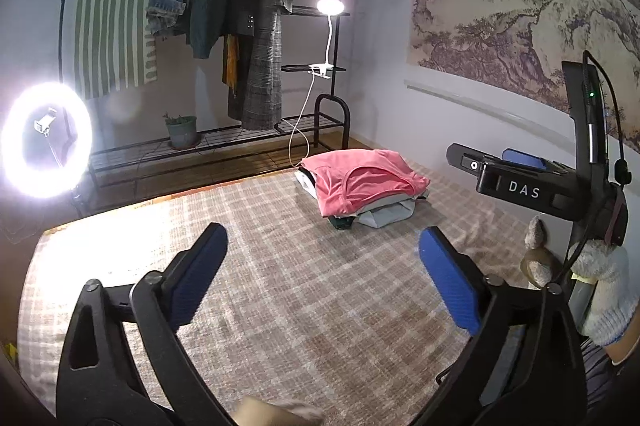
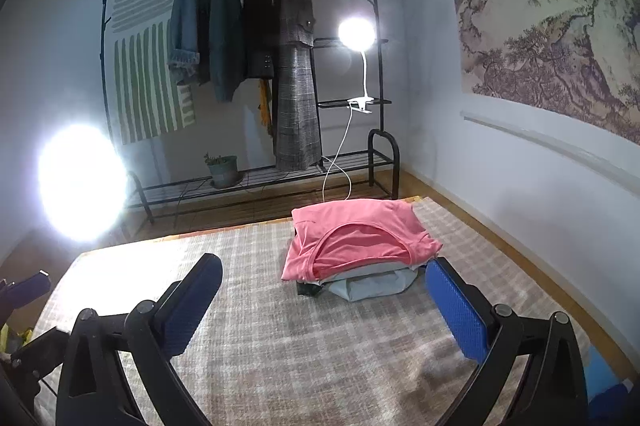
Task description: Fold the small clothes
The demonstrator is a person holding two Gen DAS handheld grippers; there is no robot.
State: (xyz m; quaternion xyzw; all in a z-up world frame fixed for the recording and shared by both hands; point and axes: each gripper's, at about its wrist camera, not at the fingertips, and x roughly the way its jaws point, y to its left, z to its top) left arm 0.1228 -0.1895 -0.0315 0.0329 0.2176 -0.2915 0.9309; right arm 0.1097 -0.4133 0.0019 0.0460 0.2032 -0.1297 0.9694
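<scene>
A folded pink top [image 1: 362,181] lies on a stack of folded clothes, with a grey-green garment [image 1: 384,214] below it, at the far right of the plaid-covered table [image 1: 280,290]. The pink top shows in the right wrist view [image 2: 352,238] too, over the grey-green garment [image 2: 372,284]. My left gripper [image 1: 322,250] is open and empty, above the plaid cloth, well short of the stack. My right gripper [image 2: 322,290] is open and empty, just in front of the stack; its body [image 1: 528,185] shows in the left wrist view at the right, held by a gloved hand [image 1: 600,290].
A black clothes rack [image 1: 248,25] with hanging coats stands behind the table. A bright ring light [image 1: 46,139] stands at the left, a clip lamp [image 1: 330,5] on the rack. A potted plant [image 1: 182,129] sits on the rack's lower shelf. A wall with a landscape painting [image 1: 520,5] is to the right.
</scene>
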